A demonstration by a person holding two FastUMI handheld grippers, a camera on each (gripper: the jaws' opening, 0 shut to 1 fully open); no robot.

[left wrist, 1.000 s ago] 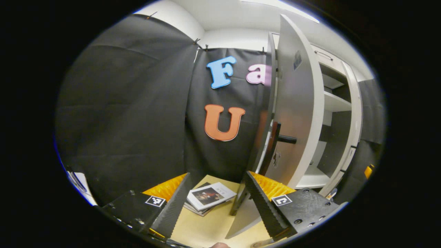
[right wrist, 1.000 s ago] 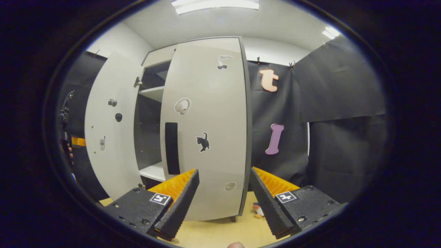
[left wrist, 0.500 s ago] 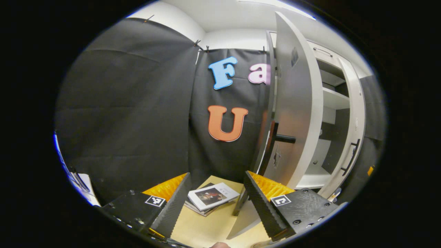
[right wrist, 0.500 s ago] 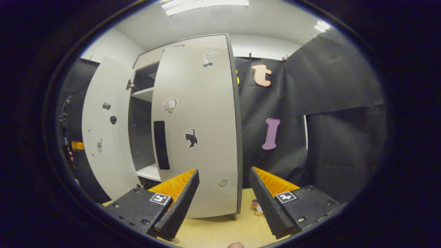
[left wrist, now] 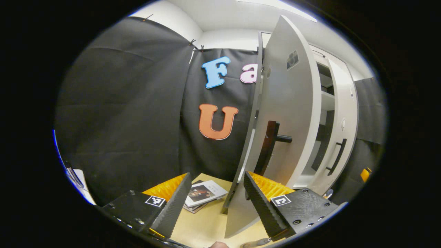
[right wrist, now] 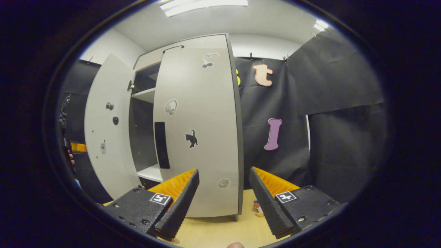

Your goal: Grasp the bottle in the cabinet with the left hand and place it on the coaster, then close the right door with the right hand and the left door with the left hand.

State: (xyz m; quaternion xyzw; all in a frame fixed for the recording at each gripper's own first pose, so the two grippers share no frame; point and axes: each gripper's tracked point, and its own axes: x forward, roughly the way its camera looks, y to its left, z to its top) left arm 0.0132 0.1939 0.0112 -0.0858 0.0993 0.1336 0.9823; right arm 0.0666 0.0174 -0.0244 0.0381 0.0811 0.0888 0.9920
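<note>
My left gripper (left wrist: 217,203) is released, beside the edge of the half-open left door (left wrist: 286,113). My right gripper (right wrist: 223,203) is released too, facing the almost closed right door (right wrist: 200,131). I cannot see the bottle.

The left door (left wrist: 289,113) looks like smooth painted board with a soft sheen, its handle (left wrist: 272,144) dark and glossy. The right door (right wrist: 203,137) has the same smooth, satin face. The floor (left wrist: 206,224) is pale wood-look, matt. The books (left wrist: 203,194) have glossy paper covers. The gripper fingers (right wrist: 179,203) are ridged, matt plastic.
</note>
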